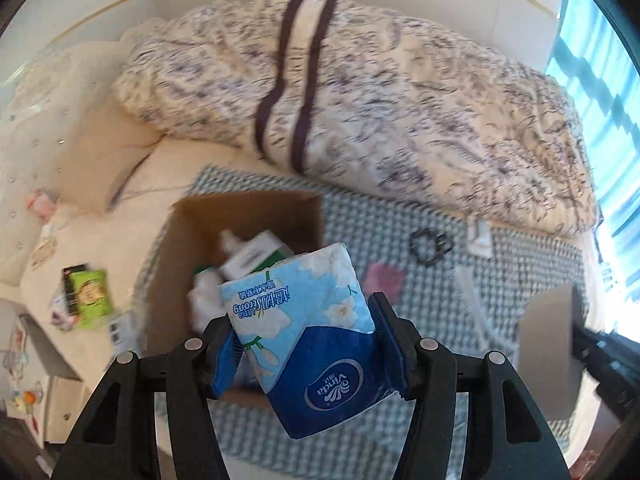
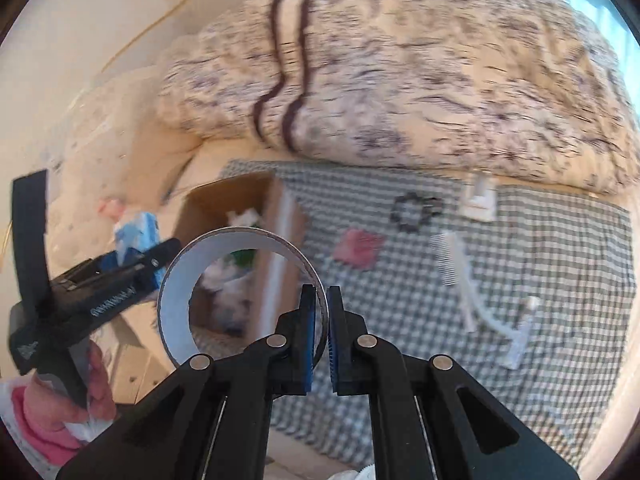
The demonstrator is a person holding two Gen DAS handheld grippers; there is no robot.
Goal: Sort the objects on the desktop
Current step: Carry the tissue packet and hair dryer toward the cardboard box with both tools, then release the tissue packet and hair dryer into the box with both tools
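My left gripper (image 1: 306, 344) is shut on a blue and white tissue pack (image 1: 308, 320), held above the near edge of an open cardboard box (image 1: 244, 216). Inside the box lie a white bottle (image 1: 232, 240) and a green and white carton (image 1: 256, 254). In the right wrist view my right gripper (image 2: 321, 320) is shut on the rim of a grey tape ring (image 2: 240, 292), which hangs just right of the box (image 2: 276, 248). The left gripper with the tissue pack (image 2: 134, 240) shows at the left there, in a person's hand (image 2: 60, 400).
A checked cloth (image 2: 500, 280) covers the bed; on it lie a black hair tie (image 2: 416, 210), a pink item (image 2: 360, 248), a white comb (image 2: 452, 260), a toothbrush (image 2: 520, 332) and a white packet (image 2: 478, 196). A folded patterned duvet (image 1: 360, 92) lies behind. A green packet (image 1: 90, 296) lies left.
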